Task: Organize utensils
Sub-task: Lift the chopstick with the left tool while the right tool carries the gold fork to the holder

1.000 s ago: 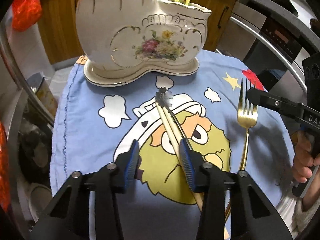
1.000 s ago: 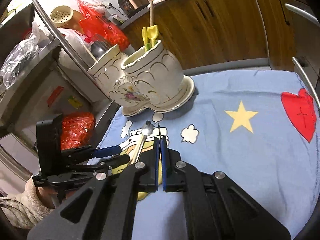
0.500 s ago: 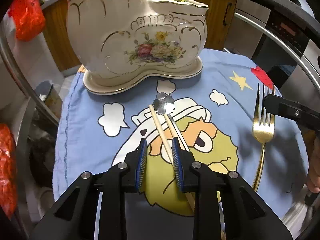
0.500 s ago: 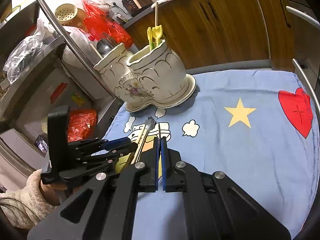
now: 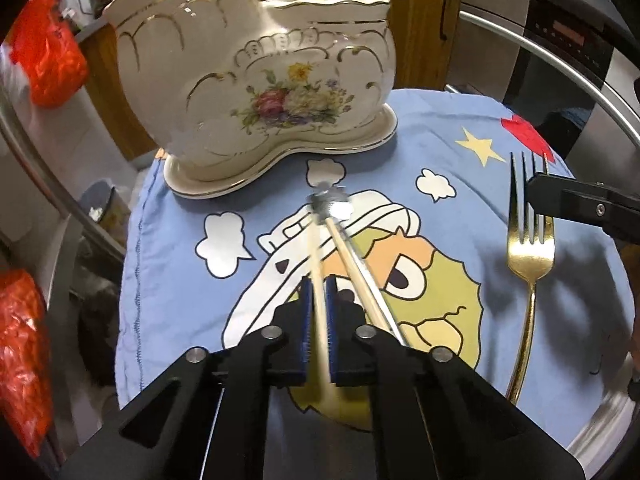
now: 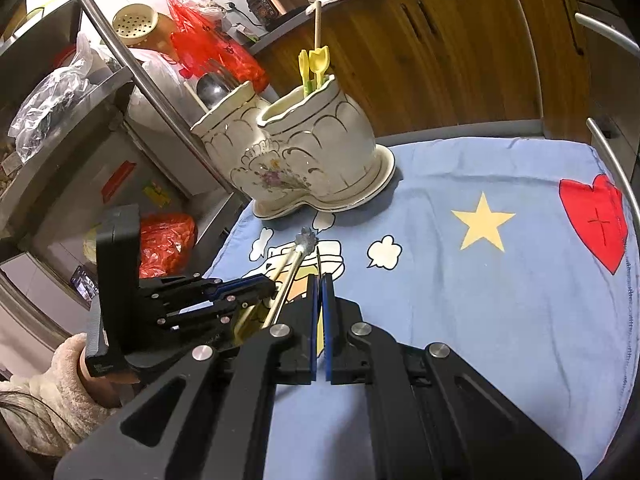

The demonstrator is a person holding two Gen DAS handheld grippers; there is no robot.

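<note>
Two pale chopsticks with silver flower-shaped ends (image 5: 332,205) lie on the blue cartoon cloth (image 5: 180,280). My left gripper (image 5: 317,280) is closing its jaws, and the blue pads press on the left chopstick (image 5: 316,248). The other chopstick (image 5: 358,258) lies just right of the fingers. A gold fork (image 5: 530,256) lies to the right, with the tip of my right gripper (image 5: 536,196) beside its tines. In the right wrist view the right gripper (image 6: 319,280) is shut with nothing held and the left gripper (image 6: 272,288) sits low at its left. The white floral ceramic holder (image 5: 260,92) stands behind the chopsticks.
The holder (image 6: 312,160) has yellow plastic utensils (image 6: 316,66) and a wooden stick in it. A steel rail (image 6: 152,96) runs along the left, with red bags (image 6: 168,240) and shelves beyond. Wooden cabinets (image 6: 440,48) stand behind. A fluffy sleeve (image 6: 48,396) shows at lower left.
The left gripper's jaws have closed from wide apart onto the left chopstick, and it has moved a little toward the holder. The right gripper has stayed shut in place.
</note>
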